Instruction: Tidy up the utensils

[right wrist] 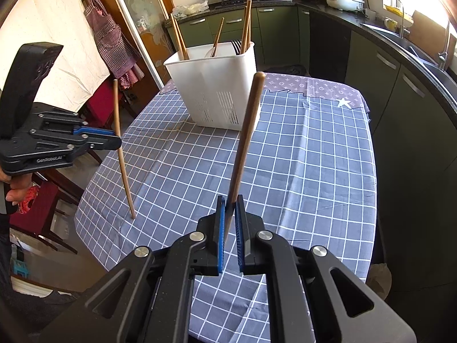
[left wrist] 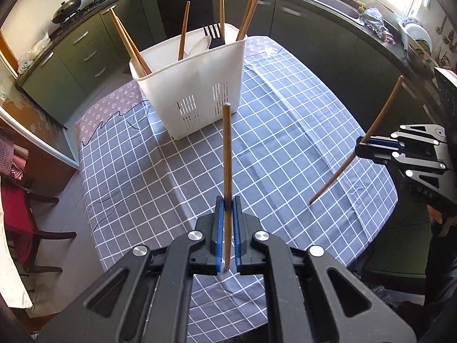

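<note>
A white slotted utensil holder [left wrist: 197, 85] stands on the checked tablecloth and also shows in the right wrist view [right wrist: 217, 85]. It holds several wooden chopsticks, a black fork [left wrist: 212, 35] and a white spoon. My left gripper [left wrist: 227, 203] is shut on a wooden chopstick [left wrist: 227, 157], held upright above the cloth. It shows from the side in the right wrist view [right wrist: 115, 138]. My right gripper [right wrist: 230, 203] is shut on another wooden chopstick [right wrist: 247, 134], tilted, and shows in the left wrist view [left wrist: 360, 145].
The table [left wrist: 285, 131] has a grey checked cloth over a patterned cloth at its far end. Green kitchen cabinets [left wrist: 308, 28] run behind it. Red chairs [right wrist: 42, 208] stand at the table's left side, below a hanging apron [right wrist: 110, 37].
</note>
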